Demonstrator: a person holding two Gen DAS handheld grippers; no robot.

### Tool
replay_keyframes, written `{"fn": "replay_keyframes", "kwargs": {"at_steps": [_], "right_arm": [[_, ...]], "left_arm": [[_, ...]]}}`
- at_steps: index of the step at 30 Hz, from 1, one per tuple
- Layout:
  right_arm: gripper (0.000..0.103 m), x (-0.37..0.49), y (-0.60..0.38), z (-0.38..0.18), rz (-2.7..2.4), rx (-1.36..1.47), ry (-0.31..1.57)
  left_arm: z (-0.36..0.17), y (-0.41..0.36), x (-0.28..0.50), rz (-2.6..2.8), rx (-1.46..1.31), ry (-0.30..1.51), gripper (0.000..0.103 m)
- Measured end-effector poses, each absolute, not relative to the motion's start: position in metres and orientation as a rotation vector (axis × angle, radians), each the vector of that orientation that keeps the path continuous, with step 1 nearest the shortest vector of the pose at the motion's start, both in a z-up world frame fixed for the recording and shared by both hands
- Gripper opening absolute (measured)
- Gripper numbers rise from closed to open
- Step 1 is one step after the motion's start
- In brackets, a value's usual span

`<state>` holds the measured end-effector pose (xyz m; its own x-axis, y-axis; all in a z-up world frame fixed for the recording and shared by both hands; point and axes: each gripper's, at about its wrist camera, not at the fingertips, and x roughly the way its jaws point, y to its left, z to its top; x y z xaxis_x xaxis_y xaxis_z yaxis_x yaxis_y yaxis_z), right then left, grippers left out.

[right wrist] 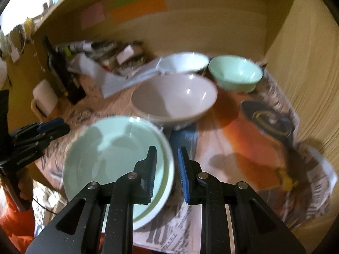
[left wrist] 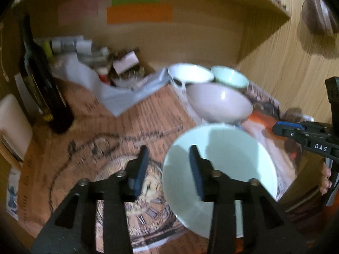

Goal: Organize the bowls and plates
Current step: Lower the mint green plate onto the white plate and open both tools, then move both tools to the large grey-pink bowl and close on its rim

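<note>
The right gripper (right wrist: 167, 173) clamps the near right rim of the mint-green plate (right wrist: 114, 158), which appears to sit on a white plate beneath; the left gripper (left wrist: 167, 169) has its jaws apart over the plate's left edge, gripping nothing. Held by one edge only, the plate could tilt and slip, or knock the grey bowl (right wrist: 173, 97) just beyond. Farther back stand a white bowl (right wrist: 184, 62) and a green bowl (right wrist: 235, 73). Printed newspaper (right wrist: 264, 148) covers the surface inside a wooden alcove (right wrist: 211, 21), with clutter far left.

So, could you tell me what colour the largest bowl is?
Pale greyish-lilac bowl, clearest in the right wrist view.
</note>
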<state>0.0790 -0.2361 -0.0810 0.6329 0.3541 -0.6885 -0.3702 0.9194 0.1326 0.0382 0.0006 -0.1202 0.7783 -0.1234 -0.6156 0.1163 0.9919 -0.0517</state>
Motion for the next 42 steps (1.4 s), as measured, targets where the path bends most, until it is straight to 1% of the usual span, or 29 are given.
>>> {"fn": "replay_keyframes", "kwargs": {"at_steps": [2, 5, 8, 9, 10, 11, 13, 16, 30, 36, 37, 38, 39, 41, 42], "right_arm": [[0.021, 0.083, -0.237, -0.076, 0.4, -0.013, 0.755], [0.028, 0.09, -0.242, -0.071, 0.39, 0.016, 0.723], [0.04, 0.098, -0.246, -0.066, 0.373, 0.038, 0.688], [0.047, 0.1, -0.247, -0.065, 0.366, 0.042, 0.676], [0.051, 0.102, -0.247, -0.065, 0.358, 0.043, 0.662], [0.052, 0.105, -0.247, -0.065, 0.35, 0.043, 0.653], [0.057, 0.111, -0.247, -0.065, 0.342, 0.042, 0.647], [0.06, 0.123, -0.249, -0.068, 0.322, 0.043, 0.644], [0.061, 0.177, -0.255, -0.1, 0.298, 0.04, 0.746], [0.061, 0.191, -0.257, -0.113, 0.314, 0.073, 0.793], [0.061, 0.192, -0.257, -0.115, 0.318, 0.078, 0.802], [0.061, 0.193, -0.257, -0.117, 0.323, 0.081, 0.808], [0.06, 0.194, -0.256, -0.118, 0.328, 0.085, 0.813], [0.056, 0.195, -0.255, -0.122, 0.335, 0.087, 0.829], [0.052, 0.196, -0.254, -0.124, 0.342, 0.088, 0.841]], "left_arm": [[-0.111, 0.001, 0.039, -0.118, -0.008, 0.633, 0.055], [-0.101, 0.0, 0.048, -0.111, 0.005, 0.613, 0.058], [-0.096, -0.001, 0.06, -0.103, 0.016, 0.608, 0.065], [-0.095, -0.001, 0.063, -0.106, 0.015, 0.609, 0.067], [-0.094, -0.002, 0.069, -0.114, 0.012, 0.615, 0.067], [-0.093, -0.003, 0.075, -0.122, 0.008, 0.623, 0.068], [-0.092, -0.006, 0.084, -0.129, 0.004, 0.635, 0.071], [-0.094, -0.009, 0.102, -0.139, 0.007, 0.663, 0.072], [-0.13, -0.033, 0.185, -0.195, 0.034, 0.855, 0.073], [-0.139, -0.042, 0.204, -0.214, 0.054, 0.876, 0.072], [-0.14, -0.042, 0.206, -0.218, 0.049, 0.882, 0.071], [-0.142, -0.043, 0.21, -0.223, 0.047, 0.891, 0.068], [-0.142, -0.043, 0.212, -0.226, 0.048, 0.898, 0.062], [-0.146, -0.044, 0.218, -0.243, 0.047, 0.924, 0.056], [-0.148, -0.044, 0.22, -0.253, 0.041, 0.936, 0.054]]}}
